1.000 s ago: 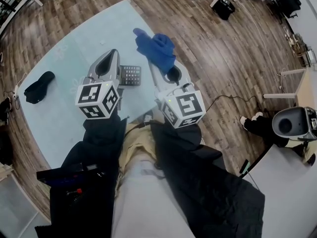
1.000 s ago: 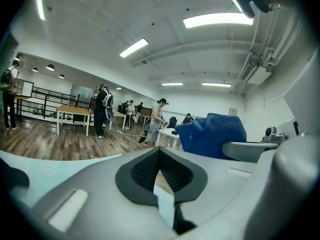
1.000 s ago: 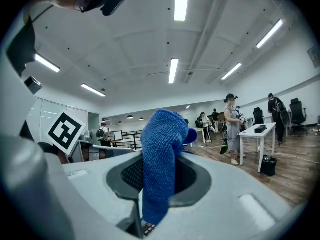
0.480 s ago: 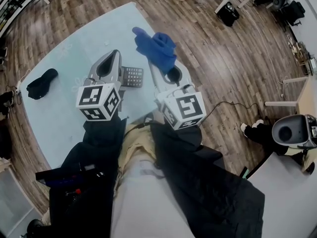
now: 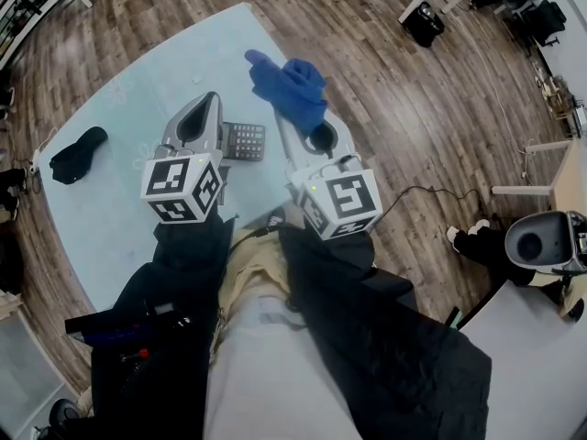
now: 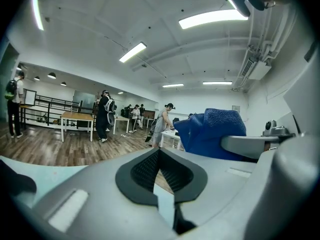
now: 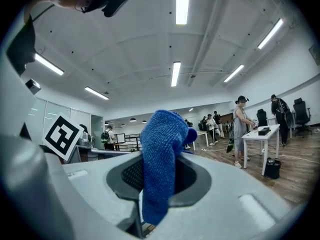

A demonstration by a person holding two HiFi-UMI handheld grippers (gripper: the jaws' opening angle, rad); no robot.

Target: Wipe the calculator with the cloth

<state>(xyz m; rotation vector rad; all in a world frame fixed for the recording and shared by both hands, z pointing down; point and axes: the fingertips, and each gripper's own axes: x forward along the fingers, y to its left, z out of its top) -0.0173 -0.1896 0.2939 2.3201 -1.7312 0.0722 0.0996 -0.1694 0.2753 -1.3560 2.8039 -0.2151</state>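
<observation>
The dark calculator lies on the pale blue table, its left part hidden behind my left gripper. That gripper is shut with nothing between its jaws and points upward in the left gripper view. My right gripper is shut on the blue cloth, held above the table's right edge, just right of the calculator. In the right gripper view the cloth stands up out of the jaws. The cloth also shows in the left gripper view.
A black pouch lies near the table's left edge. Wooden floor surrounds the table, with a cable to the right and a grey round device at far right. People and white tables stand in the distance.
Both grippers and the cloth keep the same pose; only the head view has shifted slightly.
</observation>
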